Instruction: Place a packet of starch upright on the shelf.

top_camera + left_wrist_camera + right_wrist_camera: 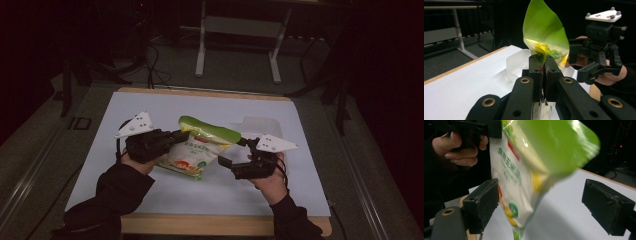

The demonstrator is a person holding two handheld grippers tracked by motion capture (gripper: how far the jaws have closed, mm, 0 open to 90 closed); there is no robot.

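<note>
In the high view, a green-topped white food pouch sits over the middle of the white table sheet, held up off the sheet between the two tools. The left gripper meets the pouch's left edge, its jaws pressed together on the packaging, while the right gripper sits just to the pouch's right with its jaws spread apart. Behind the pouch, toward the far edge of the sheet, lies a clear plastic container. In the left gripper view, the left gripper pinches the pouch edge tightly, the green top rising above the jaws; the clear container lies on the sheet behind the pouch, and the right gripper hovers beside the pouch. In the right gripper view, the right gripper has its jaws wide apart with the pouch hanging between them, nearer one jaw; the left hand holds its tool above the pouch's upper corner.
</note>
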